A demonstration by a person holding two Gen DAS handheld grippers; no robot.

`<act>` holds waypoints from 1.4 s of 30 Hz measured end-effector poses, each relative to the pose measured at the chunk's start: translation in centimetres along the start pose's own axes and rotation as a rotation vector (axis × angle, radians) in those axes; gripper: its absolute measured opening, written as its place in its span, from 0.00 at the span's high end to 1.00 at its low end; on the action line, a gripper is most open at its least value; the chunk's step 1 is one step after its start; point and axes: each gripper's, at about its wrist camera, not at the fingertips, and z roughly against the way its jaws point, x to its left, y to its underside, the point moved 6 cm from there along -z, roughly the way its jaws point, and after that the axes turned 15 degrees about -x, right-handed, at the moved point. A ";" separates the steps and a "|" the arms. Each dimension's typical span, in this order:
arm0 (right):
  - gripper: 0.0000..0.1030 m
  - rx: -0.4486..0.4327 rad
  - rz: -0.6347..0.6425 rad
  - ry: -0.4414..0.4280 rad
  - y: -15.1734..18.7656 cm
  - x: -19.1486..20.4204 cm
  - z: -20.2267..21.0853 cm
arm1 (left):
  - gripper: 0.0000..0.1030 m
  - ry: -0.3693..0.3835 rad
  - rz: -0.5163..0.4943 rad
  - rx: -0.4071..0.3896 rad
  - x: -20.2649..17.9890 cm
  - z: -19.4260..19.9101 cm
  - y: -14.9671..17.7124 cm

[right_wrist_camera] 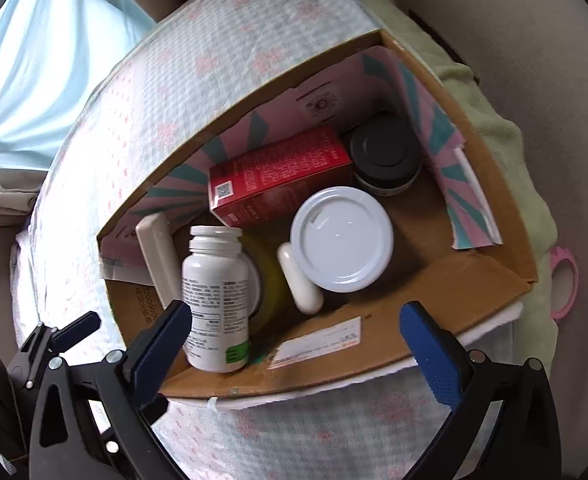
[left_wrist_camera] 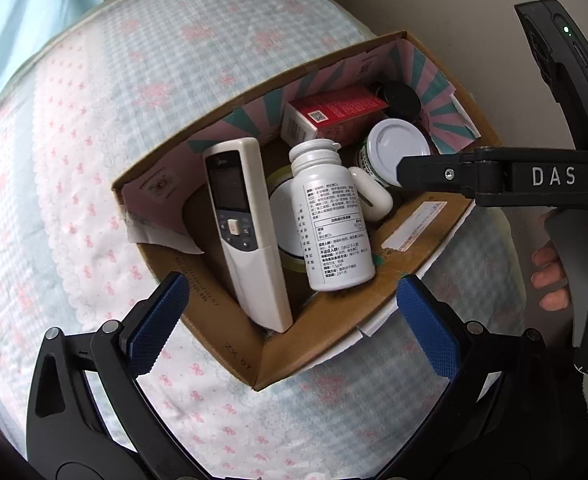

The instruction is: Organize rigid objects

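Both grippers, left (left_wrist_camera: 287, 320) and right (right_wrist_camera: 296, 344), hold jaws spread wide and empty above cardboard box (left_wrist_camera: 330, 332) containing white pill bottle (left_wrist_camera: 332, 216), remote control (left_wrist_camera: 245, 232), red carton (left_wrist_camera: 334, 114).

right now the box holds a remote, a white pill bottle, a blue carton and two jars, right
Not quite: the carton is red, not blue, as the right wrist view shows. The box does hold the remote, white pill bottle and two jars.

My brown cardboard box (left_wrist_camera: 326, 320) with pink-and-teal lining, red carton (right_wrist_camera: 281, 176), white bottle (left_wrist_camera: 330, 216), pink-dotted pale-blue check bedspread (left_wrist_camera: 73, 160).
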 end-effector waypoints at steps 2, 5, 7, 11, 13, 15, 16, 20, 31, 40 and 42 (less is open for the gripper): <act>0.00 -0.011 0.012 0.017 -0.1 -0.1 0.1 | 0.00 -0.001 0.005 0.004 0.1 -0.1 -0.1; 0.00 -0.009 0.026 0.028 -0.4 -0.2 -0.2 | 0.00 -0.005 0.008 0.003 0.4 0.1 -0.2; 0.00 -0.011 0.023 0.032 -0.5 -0.3 -0.4 | 0.00 -0.011 -0.004 0.002 0.4 0.3 -0.1; 0.00 -0.023 0.019 0.044 0.0 0.3 -0.8 | 0.00 -0.007 -0.018 0.006 0.6 0.7 0.4; 0.00 -0.032 0.022 0.052 0.2 0.6 -0.7 | 0.00 -0.009 -0.027 0.010 0.7 0.9 0.7; 0.00 -0.039 0.023 0.060 0.3 0.8 -0.5 | 0.00 -0.006 -0.033 0.008 0.8 1.3 0.9; 0.00 -0.041 0.021 0.062 0.4 1.0 -0.2 | 0.00 -0.004 -0.034 0.006 0.9 1.6 0.9; 0.00 -0.070 0.013 0.072 0.6 1.6 1.7 | 0.00 -0.004 -0.034 -0.005 1.5 3.4 1.1; 0.00 -0.174 0.186 0.086 2.7 12.4 11.5 | 0.00 -0.125 0.059 -0.181 8.7 18.4 0.7; 0.00 -0.399 0.388 0.044 4.9 25.7 22.3 | 0.00 -0.278 0.218 -0.455 16.3 34.0 2.2; 0.00 -0.446 0.411 0.034 5.4 27.7 24.0 | 0.00 -0.302 0.247 -0.498 17.4 36.4 3.1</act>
